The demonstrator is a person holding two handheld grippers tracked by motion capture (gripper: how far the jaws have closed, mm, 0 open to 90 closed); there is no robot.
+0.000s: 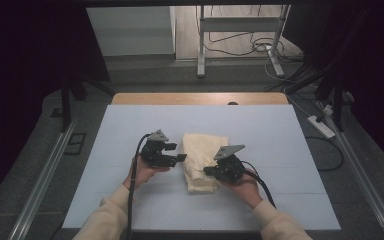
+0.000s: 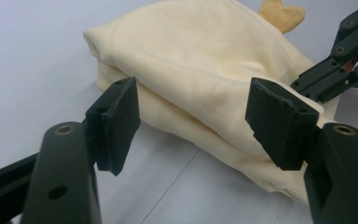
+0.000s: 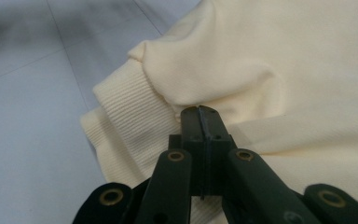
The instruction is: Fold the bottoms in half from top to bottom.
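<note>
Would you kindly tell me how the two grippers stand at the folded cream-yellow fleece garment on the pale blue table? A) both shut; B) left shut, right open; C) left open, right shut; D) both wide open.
C: the left gripper has its jaws spread wide apart facing the folded cream-yellow fleece garment, while the right gripper has its jaws pressed together at the garment near its ribbed cuff.

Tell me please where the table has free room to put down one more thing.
The white table is bare beyond the folded cream garment, along the far wooden edge, and at both sides. The middle is crowded: left gripper and right gripper flank the garment.
</note>
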